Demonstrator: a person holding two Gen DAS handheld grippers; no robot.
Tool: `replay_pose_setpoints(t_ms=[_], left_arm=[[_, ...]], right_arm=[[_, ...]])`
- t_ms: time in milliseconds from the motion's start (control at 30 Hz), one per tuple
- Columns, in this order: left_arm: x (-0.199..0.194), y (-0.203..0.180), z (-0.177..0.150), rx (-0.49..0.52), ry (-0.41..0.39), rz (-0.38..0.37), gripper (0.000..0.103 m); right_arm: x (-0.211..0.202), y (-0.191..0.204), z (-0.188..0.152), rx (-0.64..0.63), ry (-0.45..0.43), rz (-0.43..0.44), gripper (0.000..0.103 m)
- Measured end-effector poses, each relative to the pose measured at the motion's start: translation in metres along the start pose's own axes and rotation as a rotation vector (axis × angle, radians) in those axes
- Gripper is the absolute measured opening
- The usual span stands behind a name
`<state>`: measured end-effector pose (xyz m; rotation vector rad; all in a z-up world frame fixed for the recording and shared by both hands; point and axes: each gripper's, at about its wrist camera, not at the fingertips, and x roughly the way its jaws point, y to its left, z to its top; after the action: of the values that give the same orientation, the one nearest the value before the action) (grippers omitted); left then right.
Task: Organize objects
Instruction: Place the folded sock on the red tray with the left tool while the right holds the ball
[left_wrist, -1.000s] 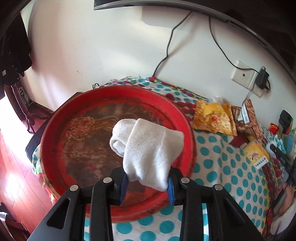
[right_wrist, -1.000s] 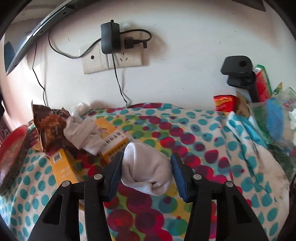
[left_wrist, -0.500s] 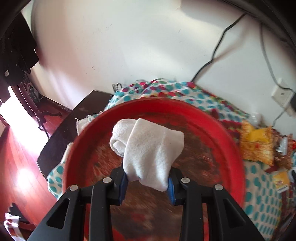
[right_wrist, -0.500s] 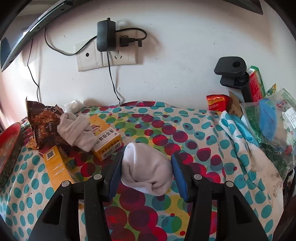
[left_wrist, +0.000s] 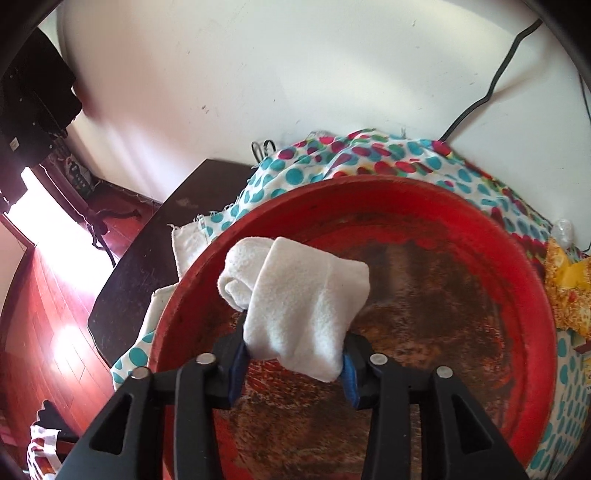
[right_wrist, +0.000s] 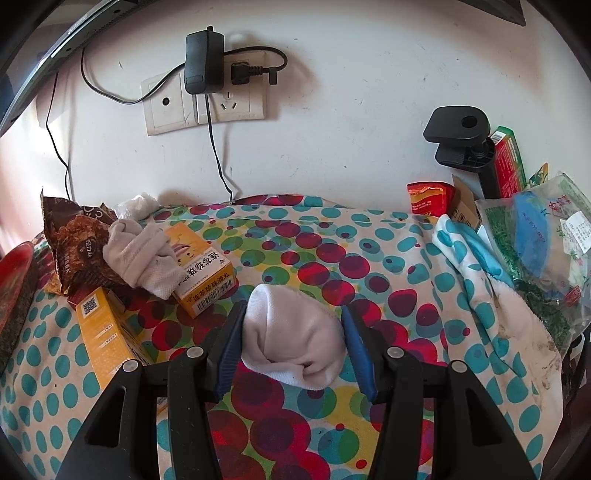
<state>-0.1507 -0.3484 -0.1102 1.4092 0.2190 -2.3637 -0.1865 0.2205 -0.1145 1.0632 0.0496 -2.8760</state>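
My left gripper (left_wrist: 293, 365) is shut on a rolled white sock (left_wrist: 295, 295) and holds it above a big round red tray (left_wrist: 461, 221) with a worn brown middle. My right gripper (right_wrist: 293, 343) is shut on another balled white sock (right_wrist: 291, 339), held over the polka-dot tablecloth (right_wrist: 332, 240). A third white sock (right_wrist: 142, 258) lies on a yellow box (right_wrist: 205, 273) at the left of the right wrist view. The tray's rim (right_wrist: 14, 258) shows at that view's far left edge.
A brown snack bag (right_wrist: 74, 243), a second yellow box (right_wrist: 99, 332) and an orange snack bag (left_wrist: 569, 291) lie near the tray. Packets and a black clamp (right_wrist: 461, 136) crowd the right. A wall socket with charger (right_wrist: 203, 92) is behind. The table's left edge drops to red floor (left_wrist: 44, 295).
My left gripper has moved left and forward over the tray with its sock. My right gripper has drifted slightly right, holding its sock.
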Motion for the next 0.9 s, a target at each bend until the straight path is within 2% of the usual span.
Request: replay_pose_setpoints(t_ms=[267,433,533,600,700,767,900], left_arm=[[-0.004,0.004,-0.007,0.036,-0.021,-0.016,0.051],[-0.031,0.006,-0.017,-0.013,-0.077,-0.026,0.051],[-0.056,-0.003,-0.036,-0.030,-0.131,-0.045,0.052],[-0.065,-0.010,-0.049,-0.047,-0.131,-0.052,0.052],[-0.076,-0.025,-0.072,-0.055,-0.132,-0.114,0.053],[-0.082,-0.038,-0.086,-0.027,-0.133,-0.140,0.053],[-0.096,-0.061,-0.107,0.039,-0.168,-0.124,0.053]], right_arm=[[0.001,-0.001,0.000,0.005,0.004,-0.010,0.050],[0.001,-0.003,-0.001,0.008,0.002,-0.016,0.050],[0.000,-0.003,-0.002,0.005,0.000,-0.023,0.050],[0.000,-0.003,-0.002,0.005,-0.004,-0.032,0.050],[-0.002,-0.004,-0.001,0.014,-0.015,-0.050,0.050],[-0.003,-0.005,-0.002,0.020,-0.024,-0.066,0.050],[-0.003,-0.005,-0.001,0.024,-0.024,-0.097,0.050]])
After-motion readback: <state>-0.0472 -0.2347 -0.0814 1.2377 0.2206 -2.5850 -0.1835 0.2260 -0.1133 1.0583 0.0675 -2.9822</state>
